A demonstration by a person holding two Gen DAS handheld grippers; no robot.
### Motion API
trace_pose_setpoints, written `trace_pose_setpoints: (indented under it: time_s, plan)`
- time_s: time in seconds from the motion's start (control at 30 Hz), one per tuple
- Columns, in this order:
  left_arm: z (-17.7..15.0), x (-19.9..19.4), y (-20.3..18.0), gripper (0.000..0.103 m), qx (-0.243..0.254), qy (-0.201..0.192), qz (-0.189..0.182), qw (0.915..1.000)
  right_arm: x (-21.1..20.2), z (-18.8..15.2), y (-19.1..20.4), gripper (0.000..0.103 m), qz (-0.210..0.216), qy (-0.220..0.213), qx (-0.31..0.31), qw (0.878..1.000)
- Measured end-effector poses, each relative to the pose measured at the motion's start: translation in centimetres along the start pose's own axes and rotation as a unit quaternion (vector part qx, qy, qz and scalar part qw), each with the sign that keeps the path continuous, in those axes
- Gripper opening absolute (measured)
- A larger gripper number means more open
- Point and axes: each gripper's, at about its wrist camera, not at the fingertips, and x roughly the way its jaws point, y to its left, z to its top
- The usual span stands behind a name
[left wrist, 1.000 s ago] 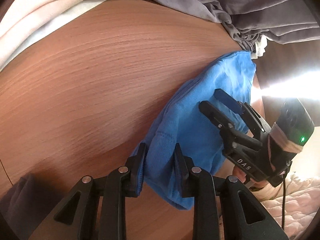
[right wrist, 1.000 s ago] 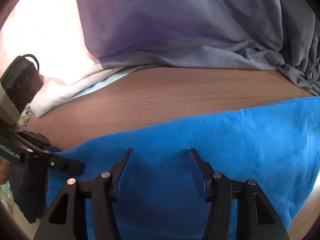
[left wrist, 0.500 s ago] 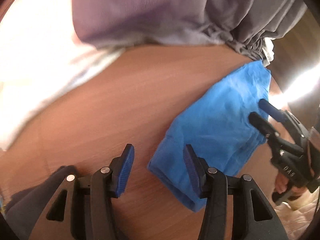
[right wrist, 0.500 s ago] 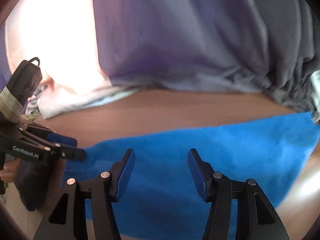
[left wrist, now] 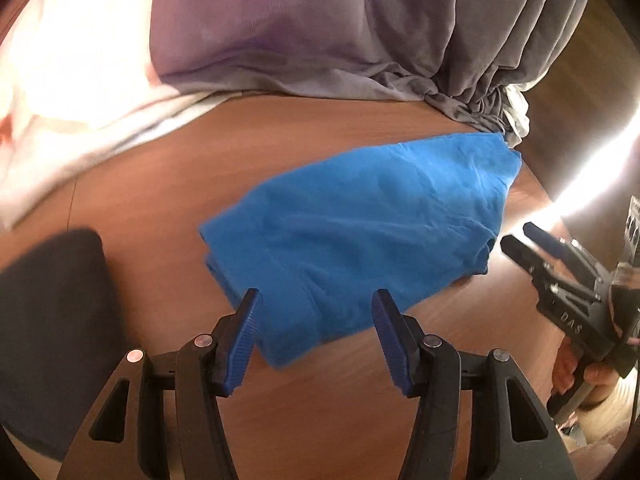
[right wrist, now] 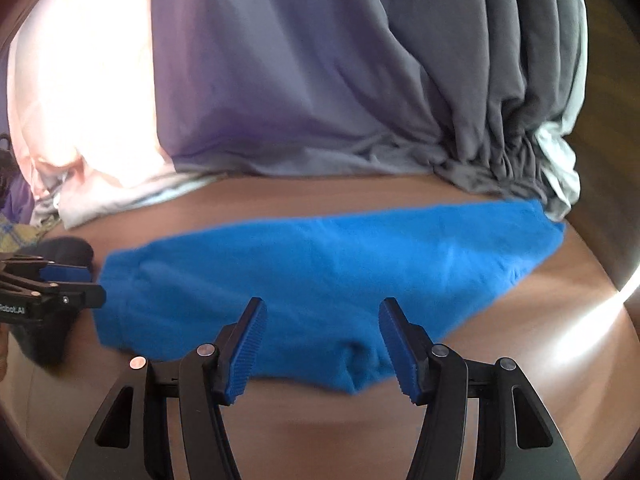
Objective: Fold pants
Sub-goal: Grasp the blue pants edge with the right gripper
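With both the left gripper [left wrist: 316,320] and right gripper [right wrist: 322,332] spread and empty above the folded blue pants [left wrist: 360,232], a careless near-edge grab could undo the layers.

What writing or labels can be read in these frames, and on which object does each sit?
"DAS" on the body of the right gripper, seen from the left wrist camera.
"botAI" on the body of the left gripper, seen from the right wrist camera; its start is cut off by the frame edge.
No writing shows on the blue pants.
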Motion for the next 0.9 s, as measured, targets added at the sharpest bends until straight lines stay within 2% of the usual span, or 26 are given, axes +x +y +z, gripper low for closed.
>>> trace_pose_setpoints:
  time_s: [0.1, 0.37, 0.47, 0.6, 0.7, 0.77, 0.9]
  plan:
    - [-1.2, 0.5, -0.7, 0.055, -0.001, 0.002, -0.010, 1.0000, 0.1, -1.2, -0.9, 0.058, 0.025, 0.021, 0.011, 0.999]
    - [-2.5, 1.7, -1.0, 0.055, 0.034, -0.005, 0.039, 0.9987, 2.8, -3.0, -2.3, 0.058, 0.076, 0.077, 0.045, 0.993]
    - [-2.6, 3.1, -0.5, 0.055, 0.031, 0.013, 0.053, 0.9980, 3.6, -2.9, -2.7, 0.057, 0.090, 0.086, 0.057, 0.991]
    - [-3.0, 4.9, 1.3, 0.054, -0.005, 0.051, 0.055, 0.9972, 4.4, -2.5, -2.9, 0.057, 0.101, 0.090, 0.064, 0.989]
    - [-3.1, 4.8, 1.2, 0.054, 0.003, 0.045, 0.061, 0.9971, 4.7, -2.2, -2.8, 0.056, 0.104, 0.093, 0.060, 0.988]
    - [-3.1, 4.4, 1.0, 0.053, 0.000, 0.043, 0.060, 0.9973, 4.9, -2.3, -2.8, 0.047, 0.111, 0.099, 0.063, 0.987]
    - [-2.4, 1.7, -0.4, 0.053, 0.019, -0.004, 0.085, 0.9962, 4.8, -2.4, -3.3, 0.029, 0.113, 0.108, 0.072, 0.985]
